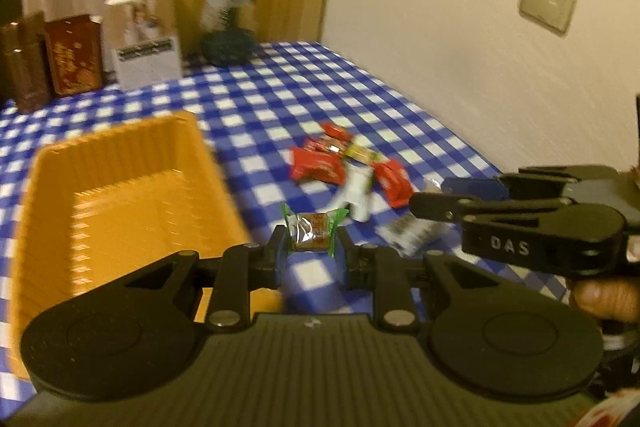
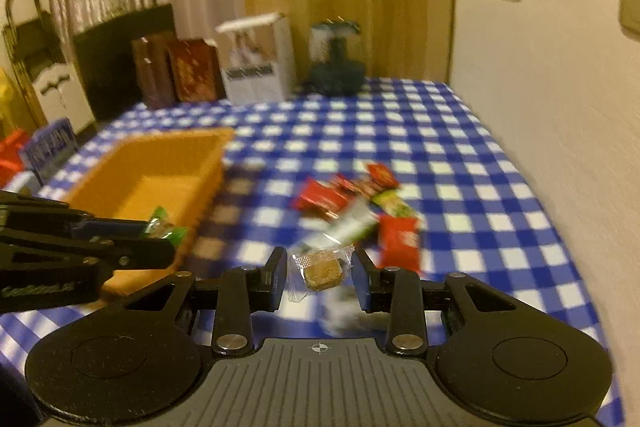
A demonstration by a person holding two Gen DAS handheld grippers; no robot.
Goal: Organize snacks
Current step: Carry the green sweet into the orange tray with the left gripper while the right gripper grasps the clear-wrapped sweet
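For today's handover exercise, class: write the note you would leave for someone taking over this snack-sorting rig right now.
Left gripper: jaws shut on a green-wrapped snack, held above the table.
Right gripper: jaws shut on a clear-wrapped snack, also lifted.
Orange basket sits to the left on the blue checked tablecloth; what shows of its inside looks empty.
Loose pile of red and green snack packets lies to the right of the basket.
Done: two snacks picked up.
Left: drop both into the basket, then move the rest of the pile.
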